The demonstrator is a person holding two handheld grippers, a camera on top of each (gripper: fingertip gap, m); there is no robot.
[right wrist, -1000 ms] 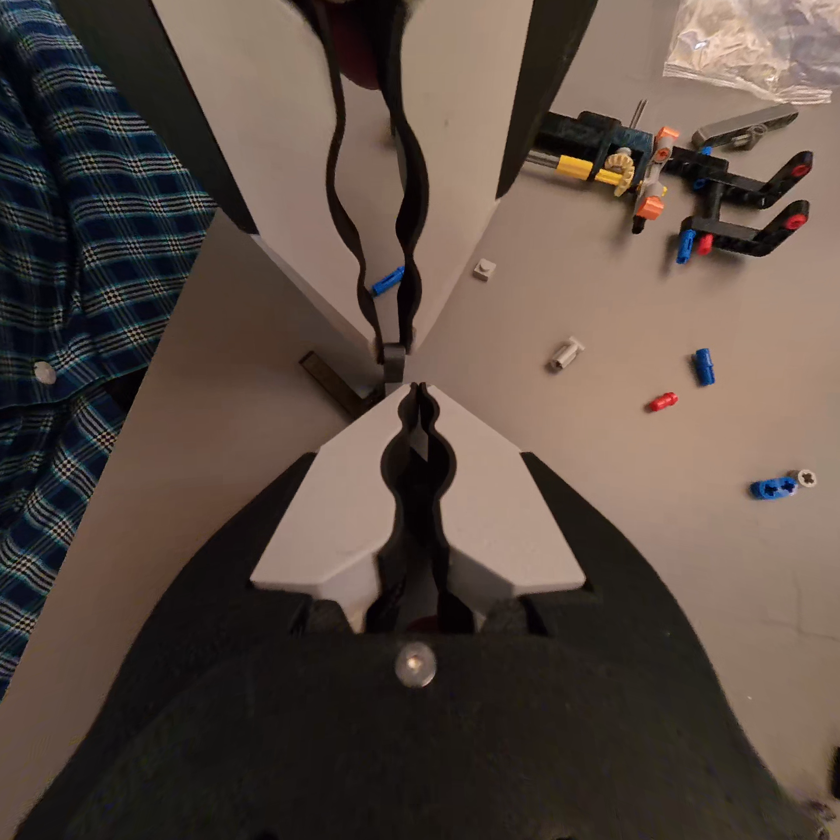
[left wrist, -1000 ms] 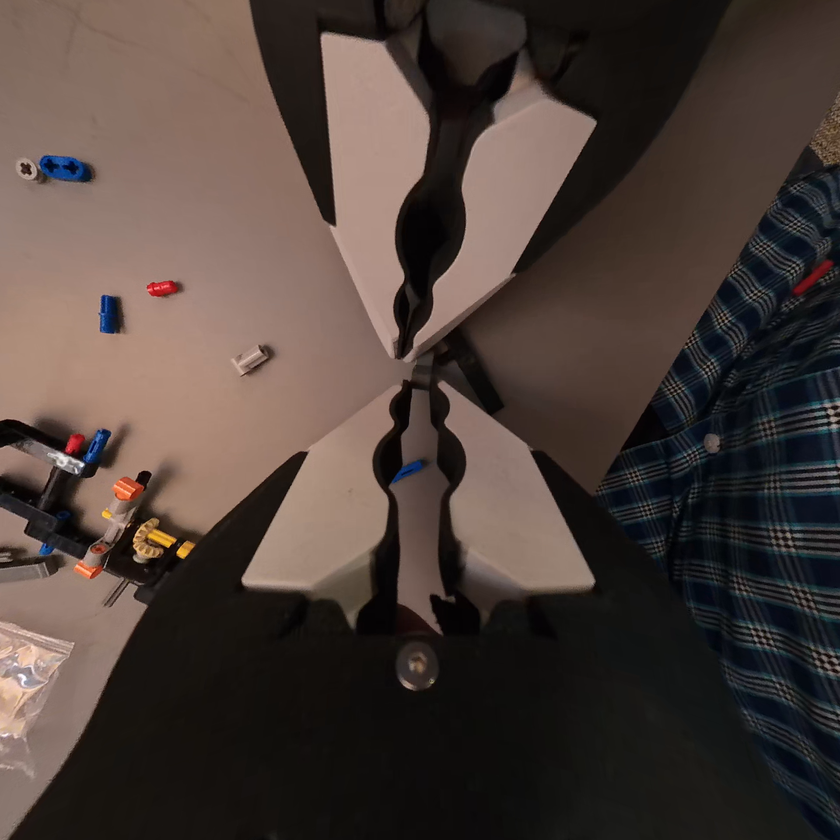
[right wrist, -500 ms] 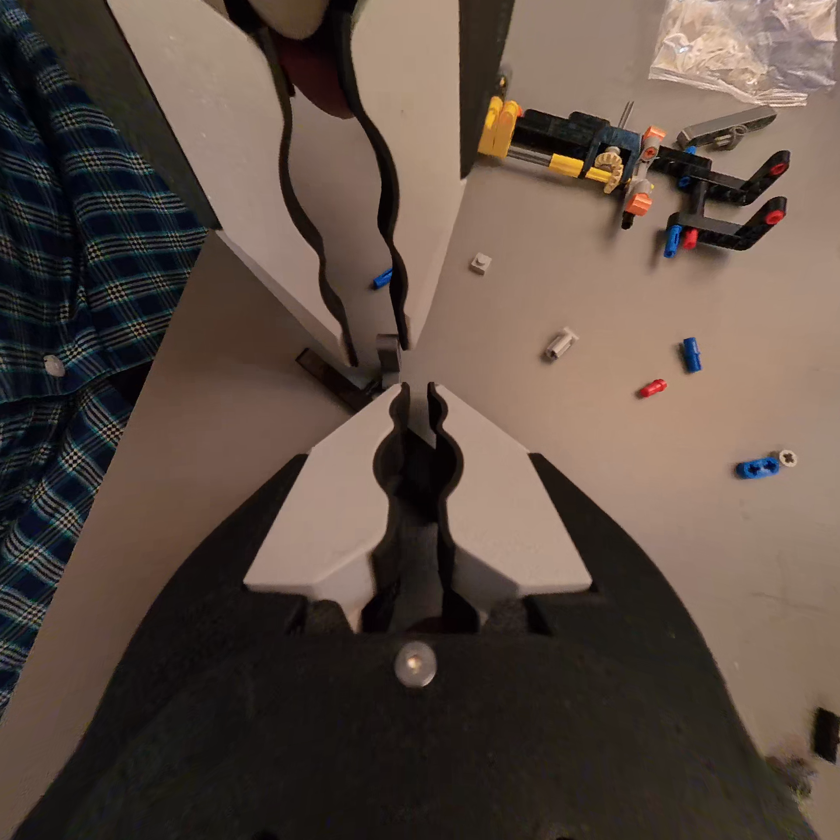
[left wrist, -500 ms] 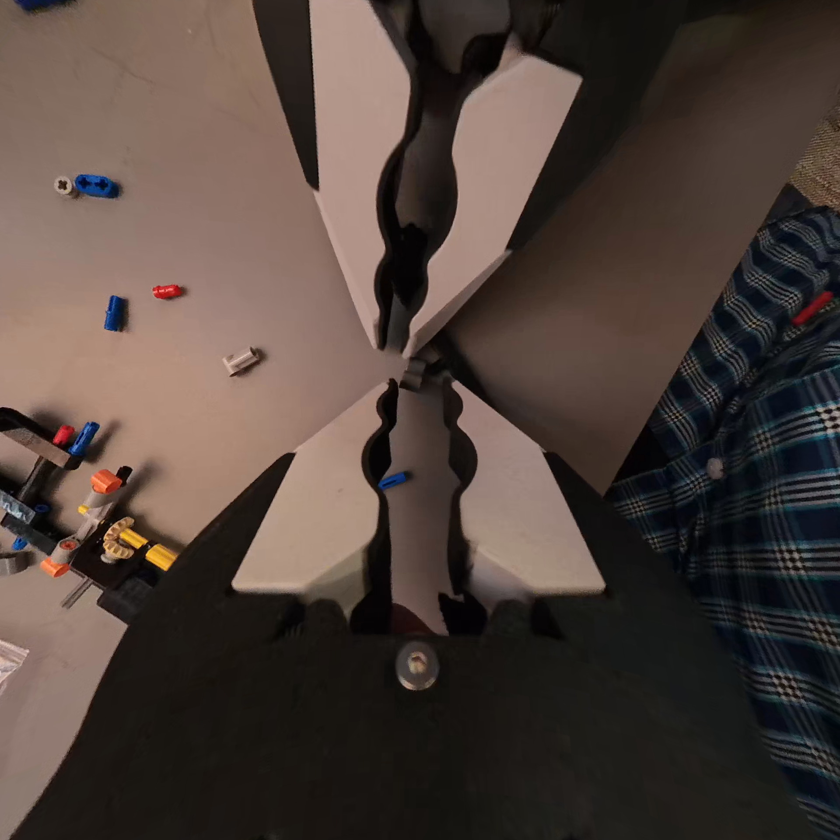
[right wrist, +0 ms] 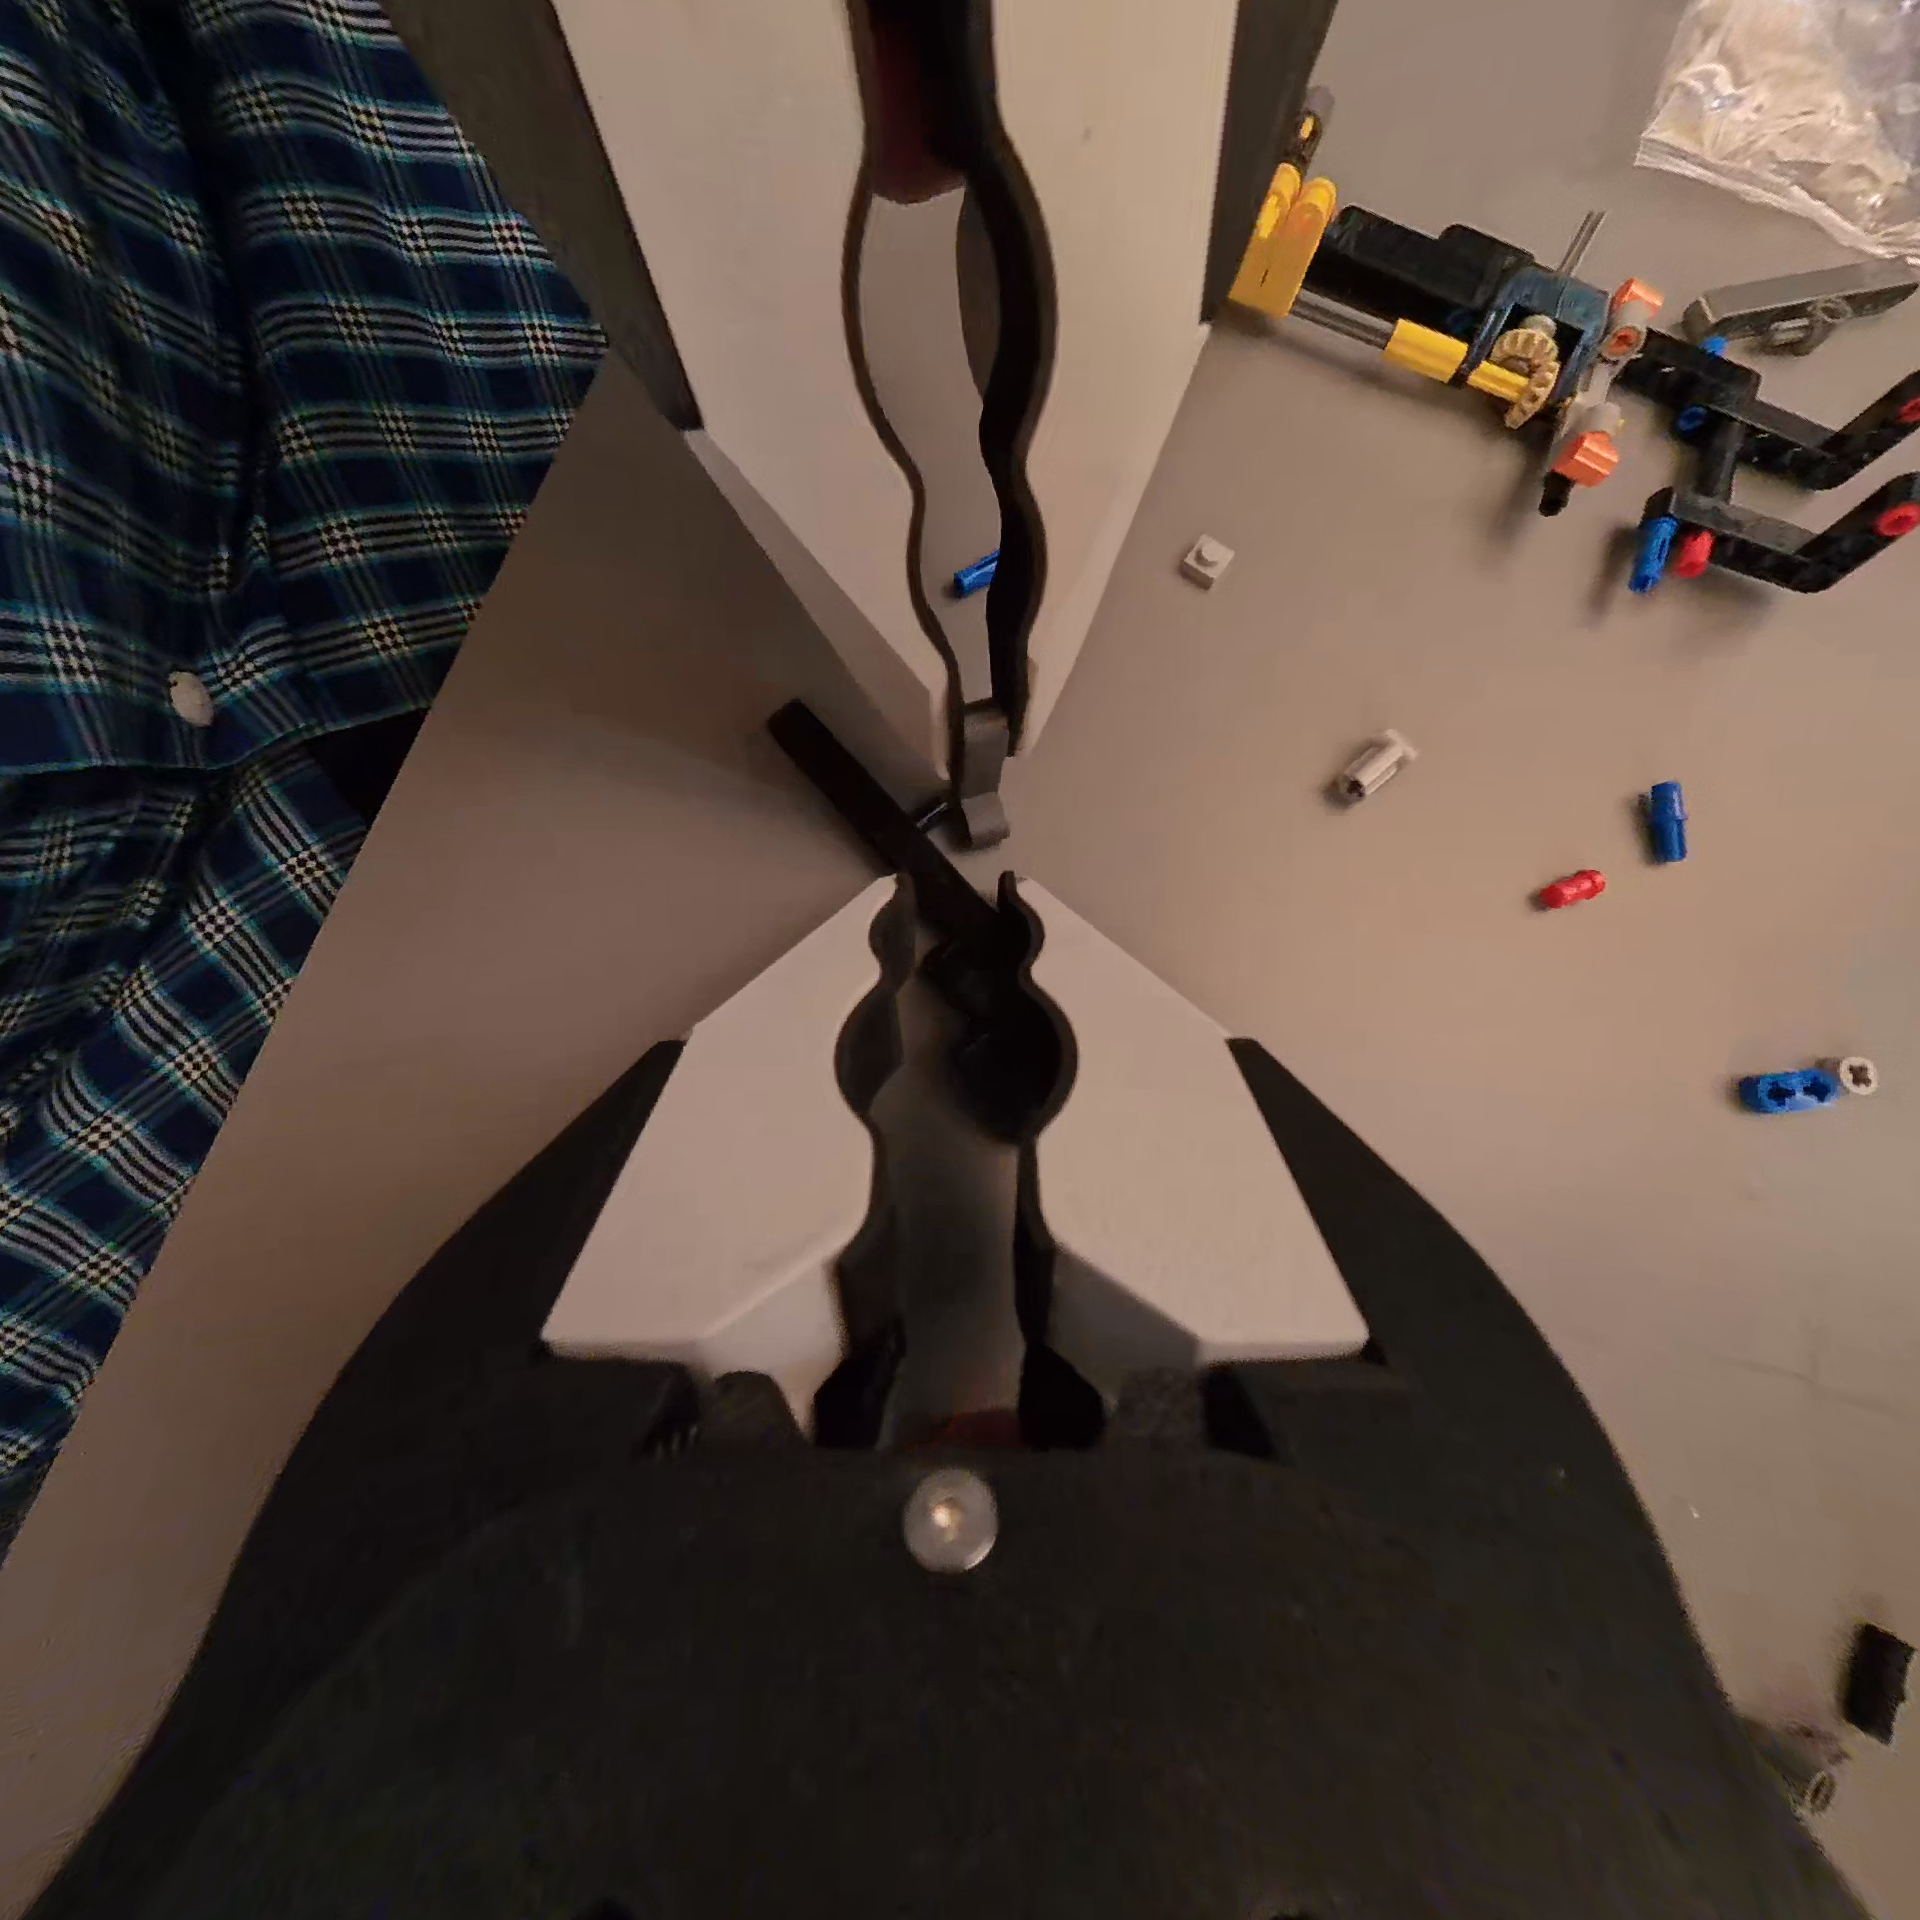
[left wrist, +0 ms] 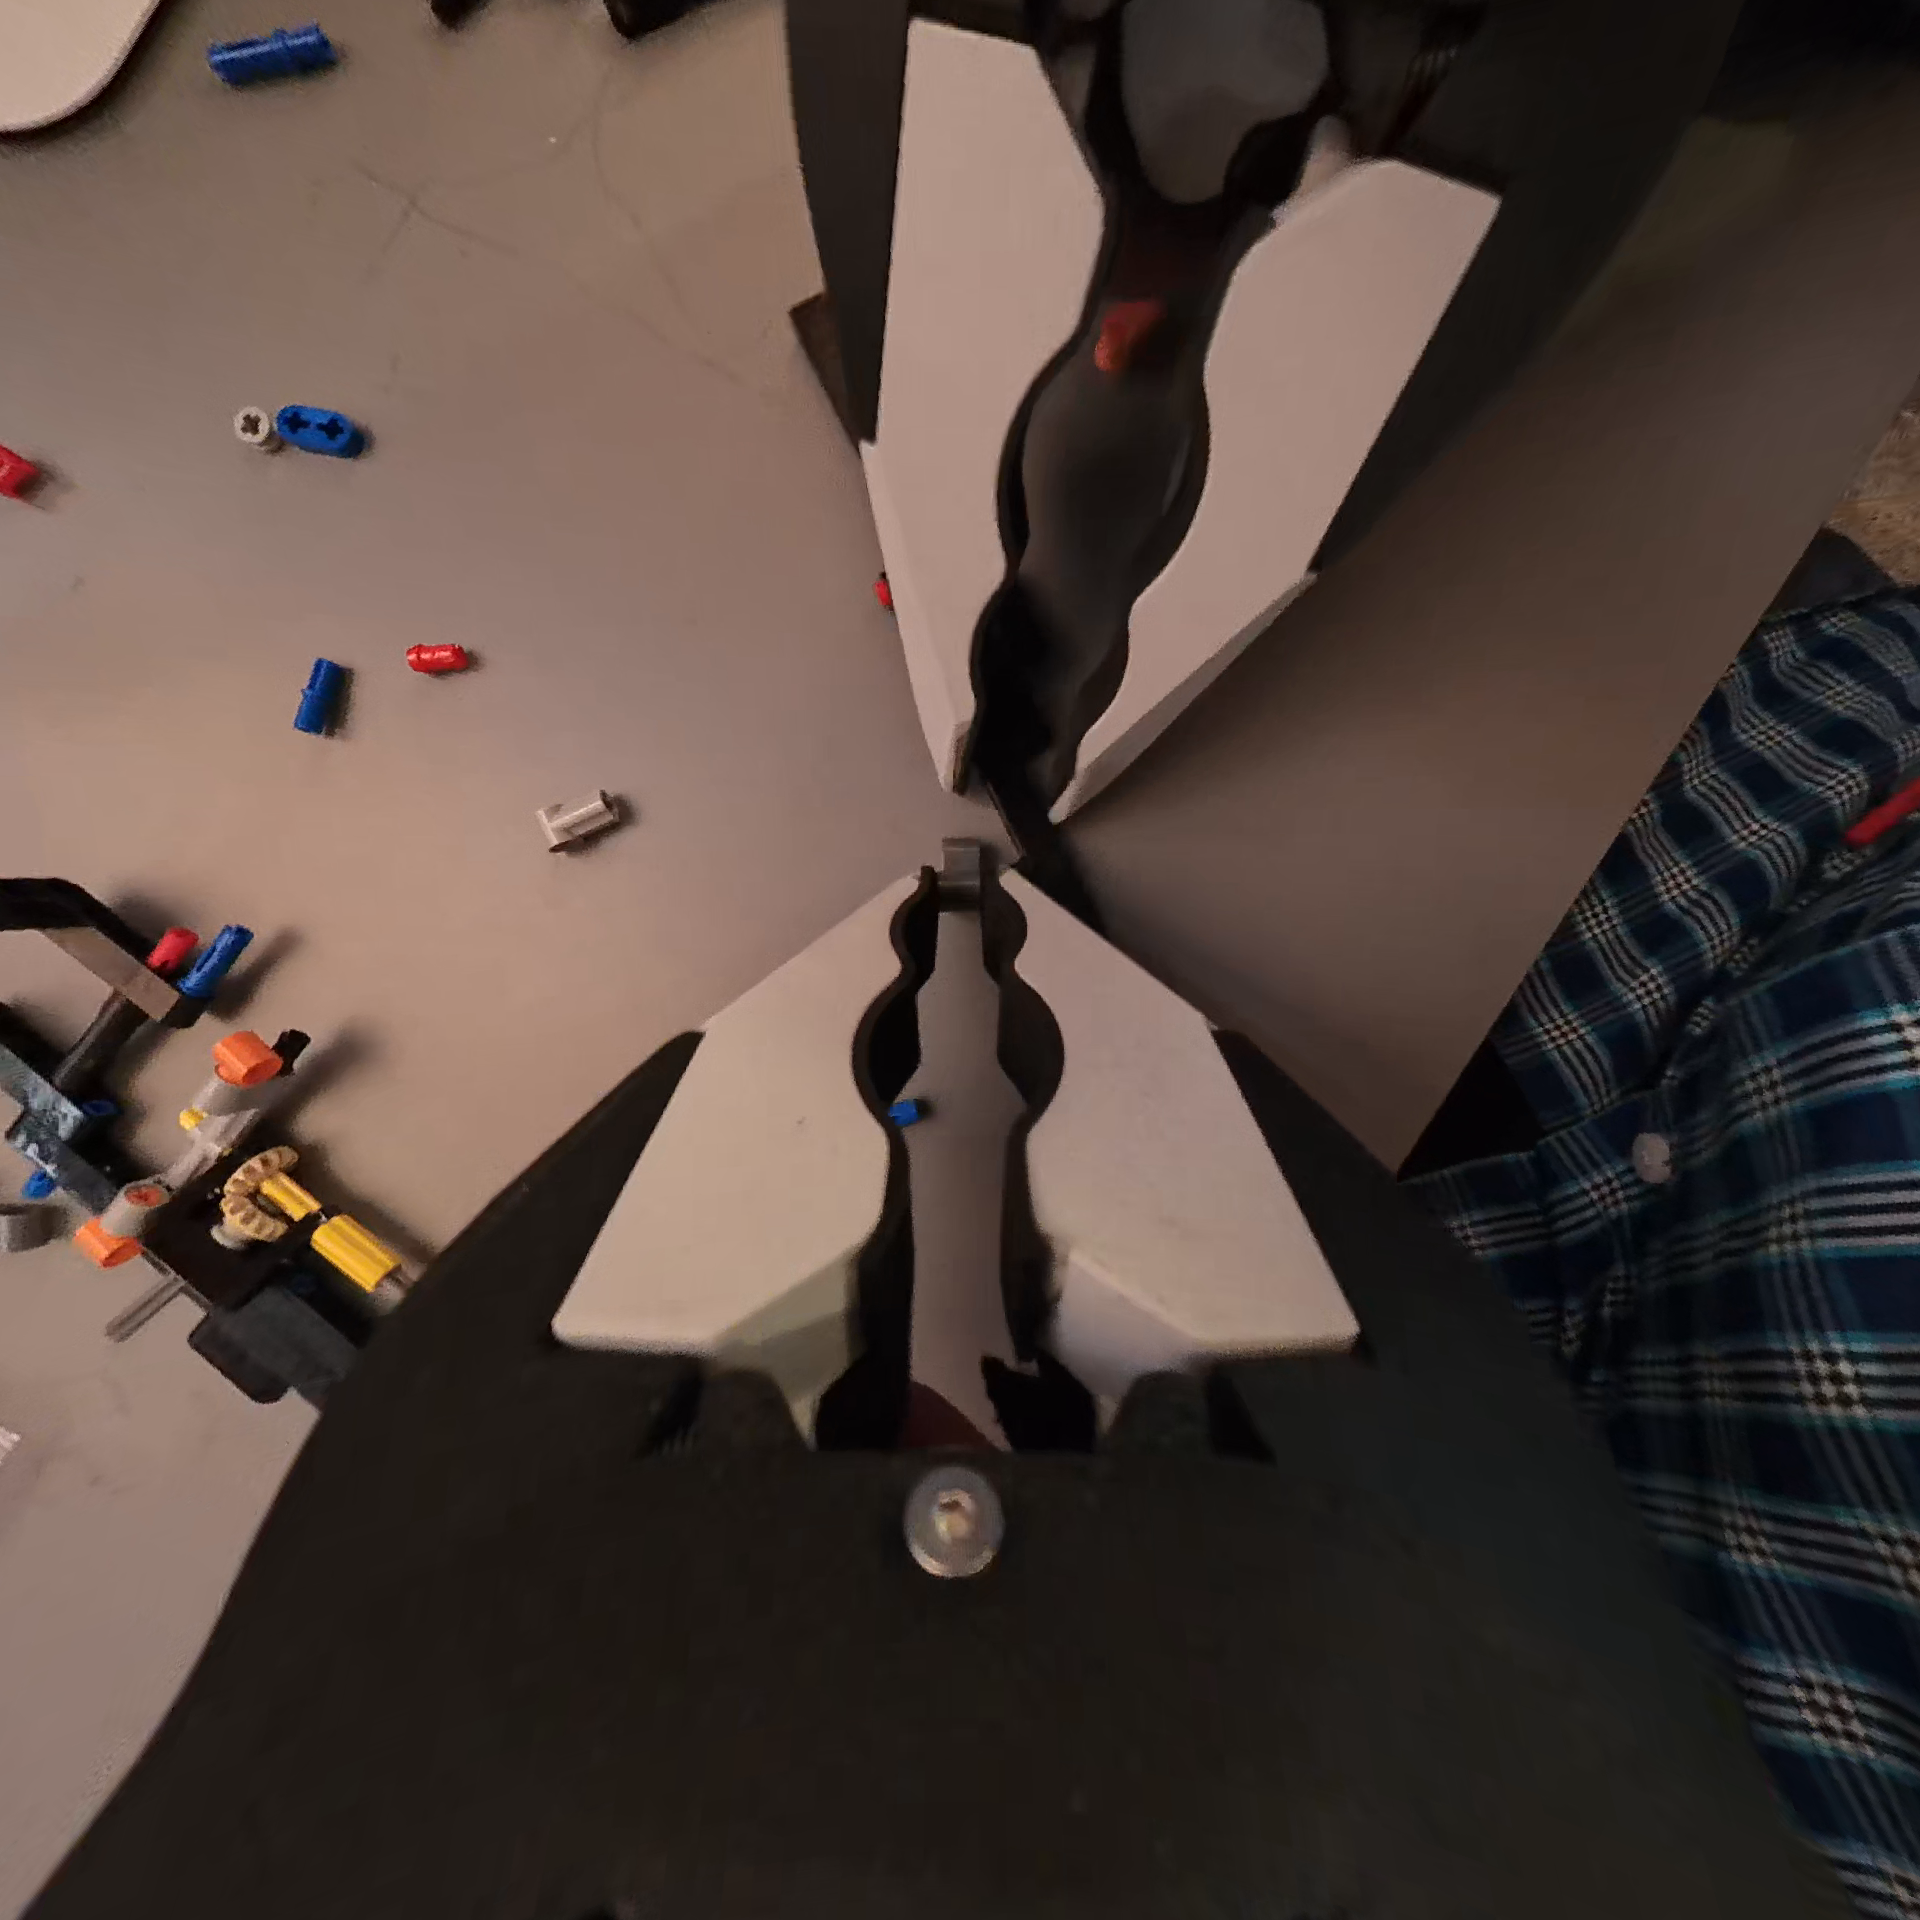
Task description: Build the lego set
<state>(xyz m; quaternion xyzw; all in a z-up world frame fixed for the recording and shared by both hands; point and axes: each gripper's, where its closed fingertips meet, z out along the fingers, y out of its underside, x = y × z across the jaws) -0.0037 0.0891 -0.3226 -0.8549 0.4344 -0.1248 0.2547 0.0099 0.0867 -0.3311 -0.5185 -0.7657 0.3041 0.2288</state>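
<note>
Grey tabletop fills both views under warm, dim light. Over it the two grippers meet tip to tip. The left gripper is clamped on a small grey piece, which juts out past its tips; the right wrist view shows the same grey piece hanging from those tips. The right gripper is closed on a slim black beam, which runs out from its tips up and to the left, passing just beside the grey piece; whether the two parts touch cannot be told.

Farther out, loose parts lie scattered: a light grey connector, a red pin, a blue pin, and a blue link touching a small grey bush. The partly built lego set, black beams with yellow, orange and tan parts, lies well apart from the grippers, with a clear plastic bag beyond it. A person's blue plaid shirt fills the table's near edge.
</note>
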